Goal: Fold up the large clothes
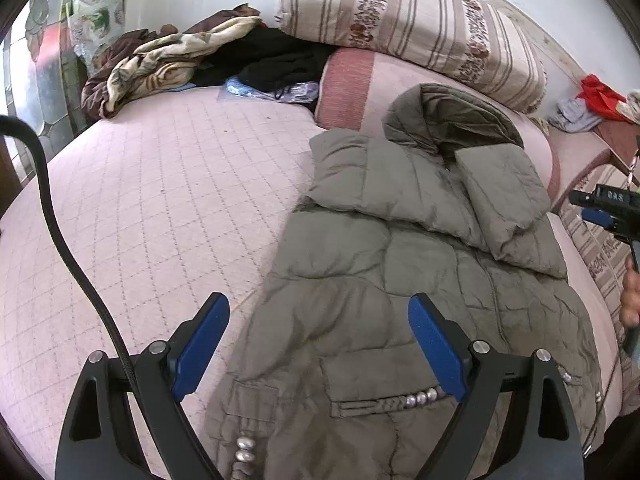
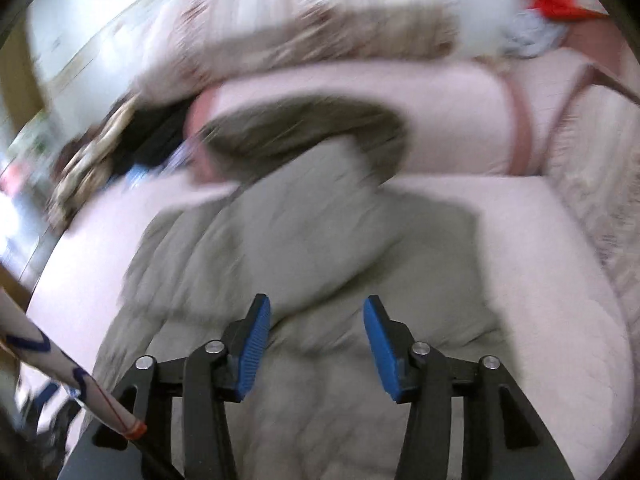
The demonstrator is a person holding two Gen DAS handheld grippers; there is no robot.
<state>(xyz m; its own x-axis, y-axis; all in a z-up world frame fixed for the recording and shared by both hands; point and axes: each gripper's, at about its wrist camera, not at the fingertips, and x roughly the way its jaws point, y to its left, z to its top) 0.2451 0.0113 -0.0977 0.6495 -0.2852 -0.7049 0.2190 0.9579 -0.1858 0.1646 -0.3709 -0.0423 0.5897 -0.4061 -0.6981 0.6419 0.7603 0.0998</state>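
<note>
Pink quilted bed (image 1: 140, 208) under olive puffer jacket (image 1: 400, 280) — striped pillow (image 1: 420, 24) behind, both grippers' fingers apart, empty.

The only lettering in sight is white print on the black body of the right gripper (image 1: 608, 200) at the edge of the left wrist view, apparently "DAS", though too small to be sure.

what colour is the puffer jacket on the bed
Olive green-grey, quilted, with silver beads at the pockets. The jacket shows best in the left wrist view.
</note>
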